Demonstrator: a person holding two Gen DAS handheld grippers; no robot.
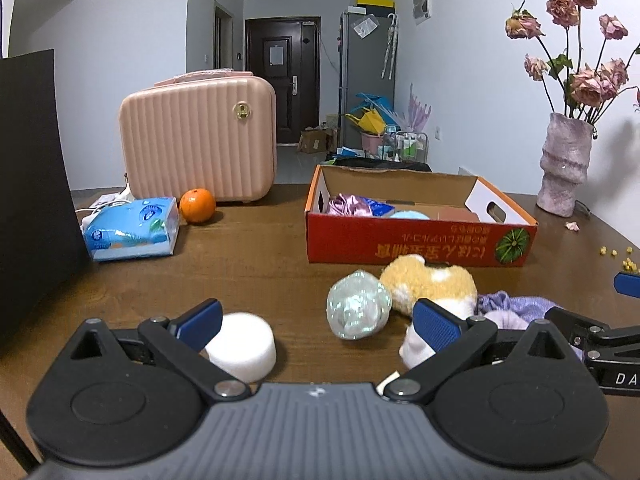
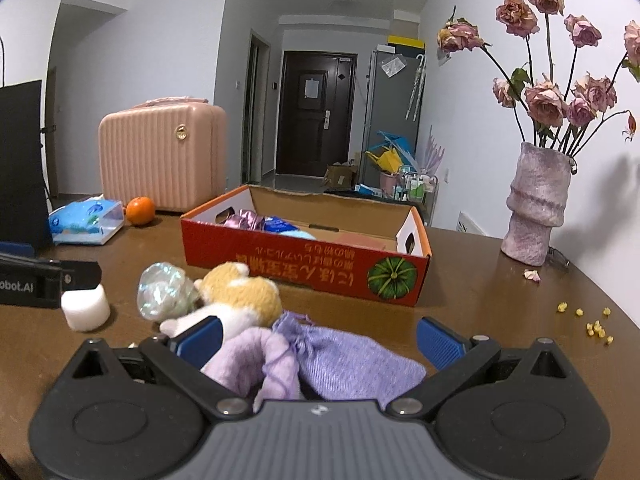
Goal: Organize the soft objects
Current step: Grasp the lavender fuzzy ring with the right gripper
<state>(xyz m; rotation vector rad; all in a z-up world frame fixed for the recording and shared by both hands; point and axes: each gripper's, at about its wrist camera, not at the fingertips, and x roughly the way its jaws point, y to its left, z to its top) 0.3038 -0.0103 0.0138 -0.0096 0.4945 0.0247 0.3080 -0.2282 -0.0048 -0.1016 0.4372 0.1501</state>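
Fuzzy plush toy (image 2: 240, 296) touches crinkly iridescent ball (image 2: 166, 294).

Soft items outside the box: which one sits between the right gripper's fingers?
The lavender drawstring pouch. The plush toy, iridescent bundle and white foam puck all lie farther left.

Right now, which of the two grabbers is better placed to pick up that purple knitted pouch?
The right gripper, probably: its open jaws already straddle the purple pouch. The left gripper is open too, but the pouch lies off to its right.
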